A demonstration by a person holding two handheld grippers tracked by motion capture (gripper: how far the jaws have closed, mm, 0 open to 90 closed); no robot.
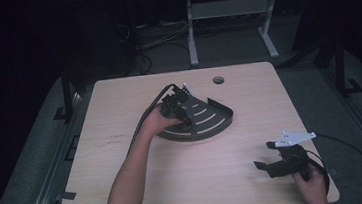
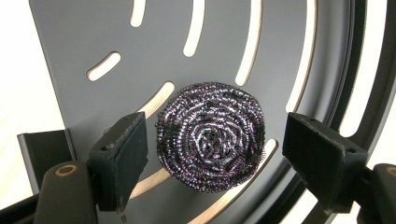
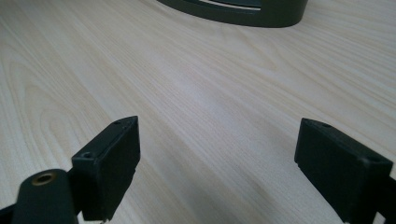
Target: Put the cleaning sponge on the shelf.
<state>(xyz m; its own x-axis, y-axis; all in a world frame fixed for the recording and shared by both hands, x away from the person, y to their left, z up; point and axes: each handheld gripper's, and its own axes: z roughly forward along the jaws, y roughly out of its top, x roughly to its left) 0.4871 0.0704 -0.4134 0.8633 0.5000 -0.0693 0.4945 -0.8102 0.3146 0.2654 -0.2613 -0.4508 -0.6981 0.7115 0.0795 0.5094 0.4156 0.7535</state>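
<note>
Scourer (image 2: pixel 211 136) is set on the slotted tray (image 2: pixel 299 46), lying free between the parted jaws of the left gripper (image 2: pixel 212 154); withdrawal is left; right gripper (image 3: pixel 219 163) is held wide over the table (image 3: pixel 196 79).

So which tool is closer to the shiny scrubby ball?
Left. The left tool hangs right over the steel scourer in the slotted tray, jaws apart around it. The right tool sits far off, near the table's corner.
</note>
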